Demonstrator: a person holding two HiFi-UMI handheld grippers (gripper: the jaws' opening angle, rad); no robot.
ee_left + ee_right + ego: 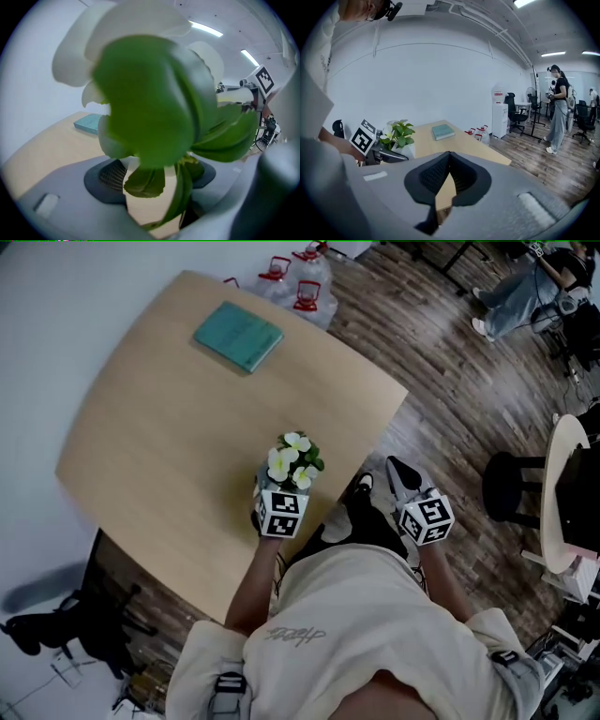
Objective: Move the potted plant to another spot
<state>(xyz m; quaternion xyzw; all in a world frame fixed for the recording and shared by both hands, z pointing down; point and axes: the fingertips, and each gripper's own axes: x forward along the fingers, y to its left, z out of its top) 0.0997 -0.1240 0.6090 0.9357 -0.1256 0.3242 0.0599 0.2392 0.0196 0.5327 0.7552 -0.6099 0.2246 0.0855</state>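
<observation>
The potted plant (295,460), white flowers and green leaves in a small white pot, is near the front edge of the wooden table (169,427). My left gripper (273,487) has a jaw on either side of the pot and grips it. In the left gripper view its leaves (150,103) fill the frame above the left gripper (157,176). The right gripper view shows the plant (398,133) with a left finger (386,154) along the pot. My right gripper (396,470) (449,157) is shut and empty, off the table's right edge above the floor.
A teal book (238,336) (442,131) lies at the table's far side. Water bottles (302,282) stand on the floor beyond it. A black stool (511,486) and a round table are at the right, a black chair (66,624) at the lower left. A person (558,110) stands farther off.
</observation>
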